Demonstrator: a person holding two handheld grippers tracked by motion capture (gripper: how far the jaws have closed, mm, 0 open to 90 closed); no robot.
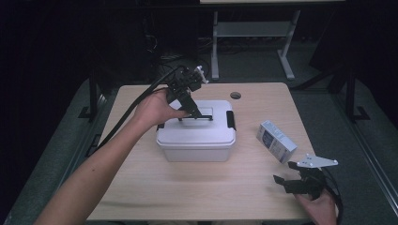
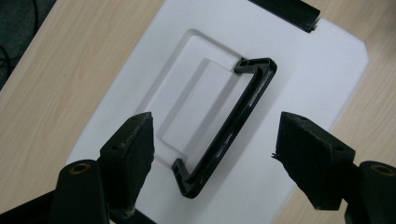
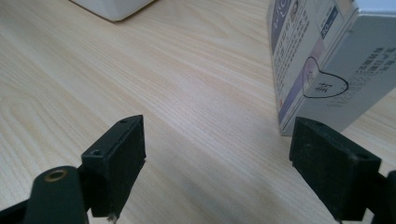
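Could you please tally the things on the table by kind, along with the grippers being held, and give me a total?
White lidded storage boxes: 1, the storage box with a black handle and black latch.
Small printed cartons: 1, the carton.
Handheld grippers: 2, the left gripper and the right gripper.
Total: 4

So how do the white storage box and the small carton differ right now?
The white storage box is larger, plain white with black latches and a black handle; the small carton is grey-white with blue printing. The box sits square mid-table under the open left gripper; the carton lies angled near the right edge, ahead of the open right gripper. Neither is gripped; both rest on the wooden table.
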